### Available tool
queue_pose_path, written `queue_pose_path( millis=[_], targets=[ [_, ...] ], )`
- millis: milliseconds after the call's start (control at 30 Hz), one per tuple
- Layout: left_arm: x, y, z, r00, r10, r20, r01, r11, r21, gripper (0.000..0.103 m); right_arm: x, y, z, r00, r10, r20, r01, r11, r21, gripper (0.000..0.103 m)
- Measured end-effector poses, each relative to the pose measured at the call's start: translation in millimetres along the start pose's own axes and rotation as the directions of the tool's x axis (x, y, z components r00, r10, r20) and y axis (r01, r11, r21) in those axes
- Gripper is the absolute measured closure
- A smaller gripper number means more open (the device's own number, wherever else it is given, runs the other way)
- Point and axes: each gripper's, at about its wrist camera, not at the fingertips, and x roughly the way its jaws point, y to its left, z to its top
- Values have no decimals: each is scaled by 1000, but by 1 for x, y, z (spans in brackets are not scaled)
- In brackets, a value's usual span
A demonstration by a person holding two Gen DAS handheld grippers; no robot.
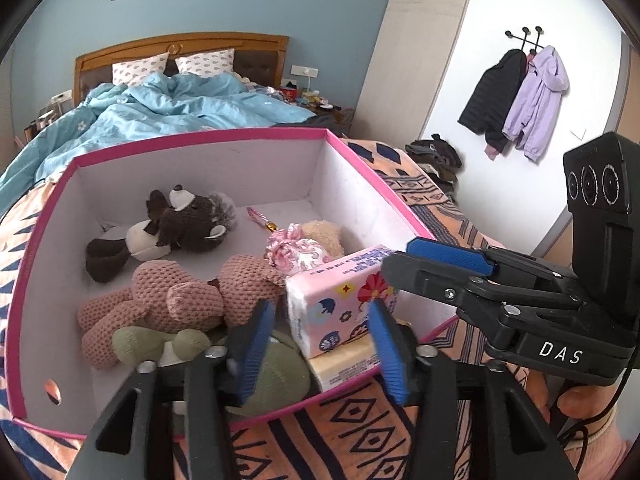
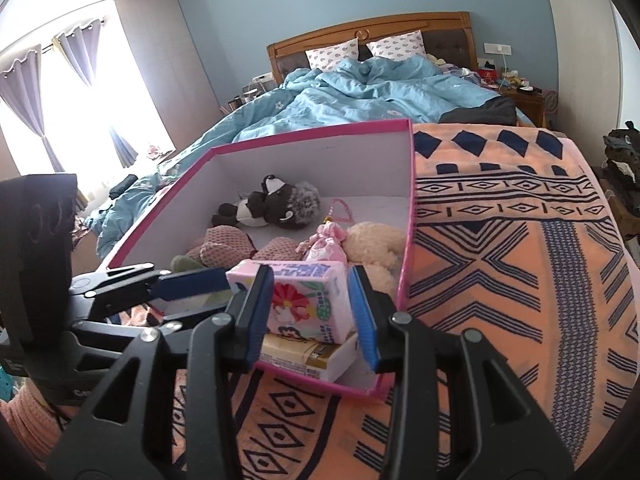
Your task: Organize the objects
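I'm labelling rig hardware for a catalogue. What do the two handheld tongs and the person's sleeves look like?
Both tongs are black, scissor-like linkages with silver rivets and ribbed blue pads. The right tongs carry a boxy black camera block with three round lenses, white lettering DAS and a thin black cable. Cuffs are pink knit.

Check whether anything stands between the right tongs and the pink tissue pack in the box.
Nothing visible does. The pink tissue pack sits between the fingers of the right tongs, on top of the yellow pack in the box's near corner.

A home bedroom: unmade bed (image 2: 360, 92), pillows (image 2: 332, 54), curtains (image 2: 24, 92)
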Motion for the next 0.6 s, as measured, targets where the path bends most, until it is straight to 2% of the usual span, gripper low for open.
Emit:
queue_pose_path(
  millis=[67, 167, 267, 300, 533, 600],
  targets=[
    [-6, 0, -3, 1000, 8, 17, -8, 1000, -2, 32, -2, 3, -2, 1000, -9, 2, 9, 1000, -12, 59],
    [-18, 2, -8, 998, 42, 52, -43, 999, 5, 15, -7, 8, -6, 1000, -20, 15, 20, 999, -35, 51],
    [-35, 4, -16, 995, 53, 87, -53, 999, -6, 8, -19, 16, -13, 998, -28, 56, 32, 997, -63, 37],
    [-43, 5, -19, 993, 60, 106, -59, 998, -13, 1, -23, 19, -16, 997, -31, 67, 36, 997, -72, 32],
    [-87, 6, -50, 963, 162, 215, -154, 987, -51, 0, -54, 47, -53, 987, -76, 142, 98, 983, -153, 2],
    [-92, 6, -63, 959, 188, 211, -179, 982, -58, 0, -56, 54, -65, 984, -94, 150, 119, 978, -173, 0]
  ],
)
